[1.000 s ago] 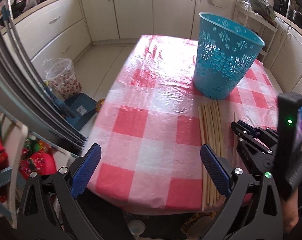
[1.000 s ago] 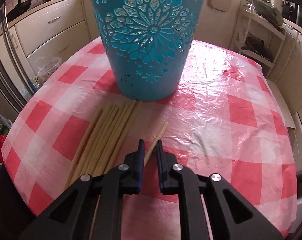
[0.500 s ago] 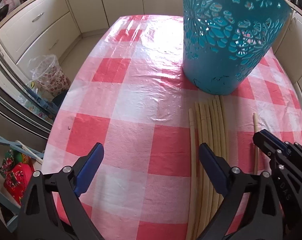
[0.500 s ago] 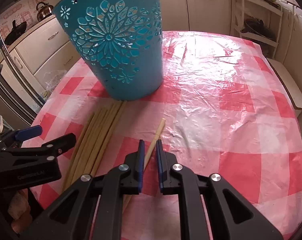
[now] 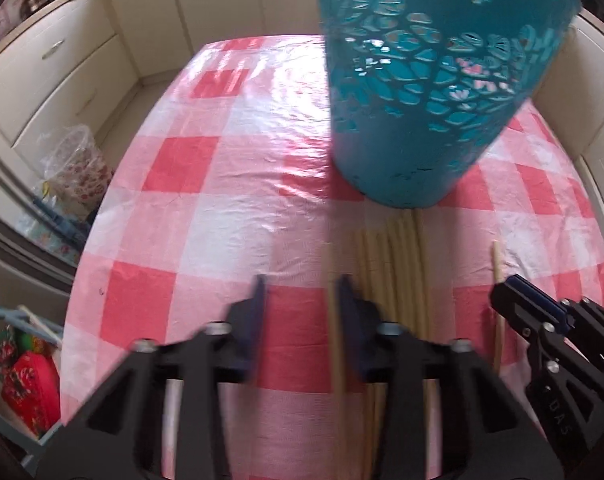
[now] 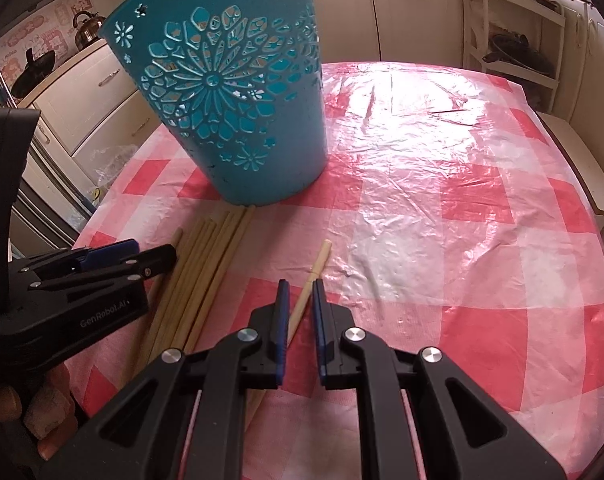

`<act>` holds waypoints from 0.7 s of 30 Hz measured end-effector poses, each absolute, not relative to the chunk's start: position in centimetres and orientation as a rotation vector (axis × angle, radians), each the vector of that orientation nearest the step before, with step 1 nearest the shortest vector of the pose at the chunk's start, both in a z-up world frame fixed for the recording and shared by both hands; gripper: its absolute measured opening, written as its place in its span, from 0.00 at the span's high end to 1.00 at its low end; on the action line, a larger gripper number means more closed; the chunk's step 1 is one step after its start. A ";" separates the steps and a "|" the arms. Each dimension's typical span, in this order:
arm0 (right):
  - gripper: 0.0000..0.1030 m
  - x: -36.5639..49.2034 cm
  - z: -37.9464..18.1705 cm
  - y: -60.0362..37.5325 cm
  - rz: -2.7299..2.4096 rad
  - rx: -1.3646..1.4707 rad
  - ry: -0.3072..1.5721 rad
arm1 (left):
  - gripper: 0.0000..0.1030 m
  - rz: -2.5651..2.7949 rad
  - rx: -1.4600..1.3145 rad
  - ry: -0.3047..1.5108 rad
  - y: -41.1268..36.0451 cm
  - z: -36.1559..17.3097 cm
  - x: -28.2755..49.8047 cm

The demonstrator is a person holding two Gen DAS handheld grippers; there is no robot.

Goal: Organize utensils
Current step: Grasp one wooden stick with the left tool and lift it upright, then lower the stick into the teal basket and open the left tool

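Note:
A teal cut-out basket (image 6: 237,104) stands on the red-and-white checked tablecloth (image 6: 442,208); it also shows in the left wrist view (image 5: 434,80). Several wooden chopsticks (image 6: 205,264) lie bundled in front of it, also in the left wrist view (image 5: 398,264). My left gripper (image 5: 299,312) is partly open, its jaws around the leftmost chopstick (image 5: 336,344) of the bundle. My right gripper (image 6: 299,312) has its jaws narrowly apart around a single chopstick (image 6: 312,280) lying right of the bundle; whether the pads grip it is unclear.
Cream kitchen cabinets (image 5: 61,72) surround the table. A clear bin with a floral bag (image 5: 73,164) stands on the floor to the left. A shelf rack (image 6: 518,40) stands at the back right. The tablecloth's right half (image 6: 482,280) is bare.
My left gripper has narrowed its jaws and moved right and forward onto the leftmost chopstick of the bundle. My right gripper stays at the single chopstick, swung slightly right.

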State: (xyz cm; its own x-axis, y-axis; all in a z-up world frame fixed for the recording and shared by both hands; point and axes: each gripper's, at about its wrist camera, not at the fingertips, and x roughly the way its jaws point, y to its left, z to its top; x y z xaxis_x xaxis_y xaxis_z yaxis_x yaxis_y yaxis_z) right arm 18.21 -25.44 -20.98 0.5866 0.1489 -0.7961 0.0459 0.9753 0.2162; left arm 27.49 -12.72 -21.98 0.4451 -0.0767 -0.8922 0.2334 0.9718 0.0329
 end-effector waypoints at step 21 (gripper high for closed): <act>0.88 17.9 -21.2 -26.2 0.062 0.282 0.927 | 0.95 -0.336 -0.250 0.426 -9.8 2.1 29.4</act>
State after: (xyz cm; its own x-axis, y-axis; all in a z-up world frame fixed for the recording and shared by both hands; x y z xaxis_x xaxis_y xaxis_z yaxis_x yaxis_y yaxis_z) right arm 17.91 -26.18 -21.19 0.6014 0.1737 -0.7798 0.0681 0.9614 0.2667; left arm 29.39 -9.76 2.10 0.8572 -0.3683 -0.3600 0.2648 0.9147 -0.3052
